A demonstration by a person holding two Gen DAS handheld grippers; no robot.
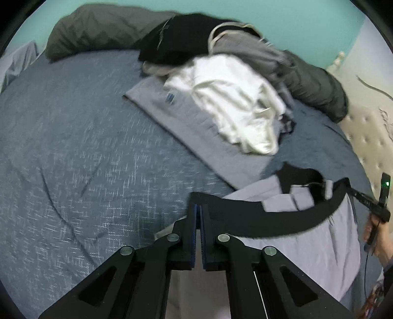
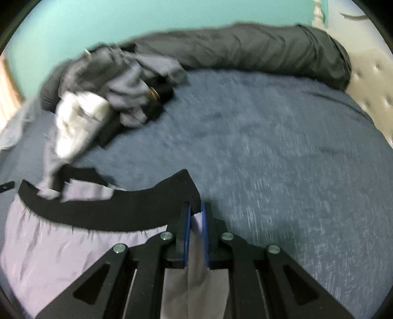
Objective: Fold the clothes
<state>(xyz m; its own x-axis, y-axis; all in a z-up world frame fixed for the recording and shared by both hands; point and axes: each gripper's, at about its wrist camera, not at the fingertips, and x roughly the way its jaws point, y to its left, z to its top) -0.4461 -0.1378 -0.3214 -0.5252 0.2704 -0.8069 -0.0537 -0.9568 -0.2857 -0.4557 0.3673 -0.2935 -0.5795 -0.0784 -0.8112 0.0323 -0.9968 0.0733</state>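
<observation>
- The lilac garment (image 1: 326,245) with a black waistband (image 1: 270,220) lies low in both views, stretched between the two grippers over the blue bedspread (image 1: 73,147); in the left wrist view it fills the lower right of the frame, in the right wrist view the lower left (image 2: 49,245).
- The left gripper (image 1: 198,213) sits at bottom centre of its view, its blue-padded jaws pressed together on the left end of the waistband.
- The right gripper (image 2: 196,216) sits at bottom centre of its own view, jaws clamped on the other end of the waistband (image 2: 122,208), with lilac cloth bunched between the pads and hanging below them.
- In the left wrist view the right gripper also shows at the far right edge (image 1: 378,208), with a green light on it and a hand (image 1: 375,235) wrapped around its handle.
- Beyond the garment, a pile of clothes (image 1: 233,98) lies in the upper middle of the left view: white cloth on top, a grey folded piece under it, black and grey items behind. In the right wrist view the same pile (image 2: 103,103) is at upper left, blurred.
- A dark grey duvet (image 2: 245,54) is rolled along the far edge of the bed, against a teal wall (image 2: 98,19).
- A cream tufted headboard (image 1: 368,127) stands at the right edge of both views.
</observation>
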